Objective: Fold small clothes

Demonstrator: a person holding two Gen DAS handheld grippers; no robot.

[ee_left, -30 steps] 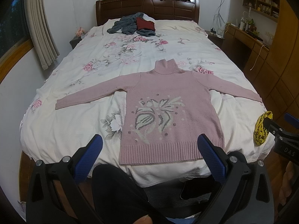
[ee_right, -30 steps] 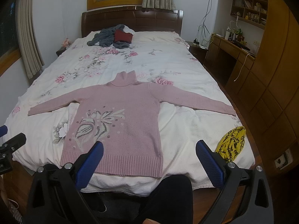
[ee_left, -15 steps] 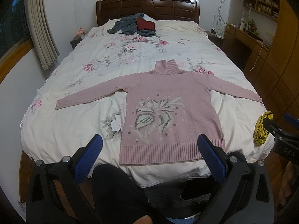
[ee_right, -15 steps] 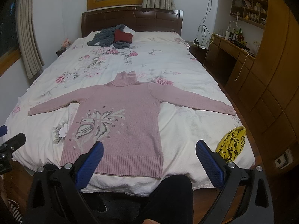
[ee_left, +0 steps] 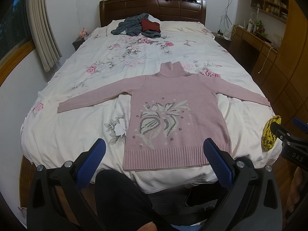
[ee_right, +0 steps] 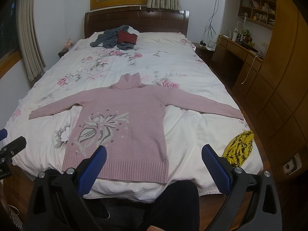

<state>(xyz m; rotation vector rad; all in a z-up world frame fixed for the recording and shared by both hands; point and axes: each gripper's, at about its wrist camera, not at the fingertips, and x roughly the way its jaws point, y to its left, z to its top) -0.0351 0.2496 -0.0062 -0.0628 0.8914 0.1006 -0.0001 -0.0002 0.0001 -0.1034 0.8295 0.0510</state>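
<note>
Sweater (ee_left: 177, 115) lies flat, face up, on the bed (ee_left: 80, 130), hem toward the foot edge at 6 o'clock, collar at 12. Both sleeves are spread wide: one cuff out at 9 o'clock, the other reaching the bed's edge at 3. No fold made yet.

Left gripper (ee_left: 154, 154) hangs short of the foot of the bed, fingers spread wide, holding nothing. Right gripper (ee_right: 154, 159) likewise: spread, empty, clear of the cloth.

Handling, by judgement: a thick knit, soft and limp, with some weight. It should drape and sag when lifted, not hold a crease sharply. The knit looks grippy, not slippery, and may drag on the bedcover. Nothing fragile, though loops could snag.

Best holds look like the ribbed parts: cuffs for bringing sleeves across the chest, then the two hem corners to carry the bottom up toward the collar.

Yellow cloth (ee_right: 238, 150) sits at the bed's 4 o'clock corner, apart from the sweater. Grey and red clothes (ee_left: 138, 27) are piled by the headboard.
</note>
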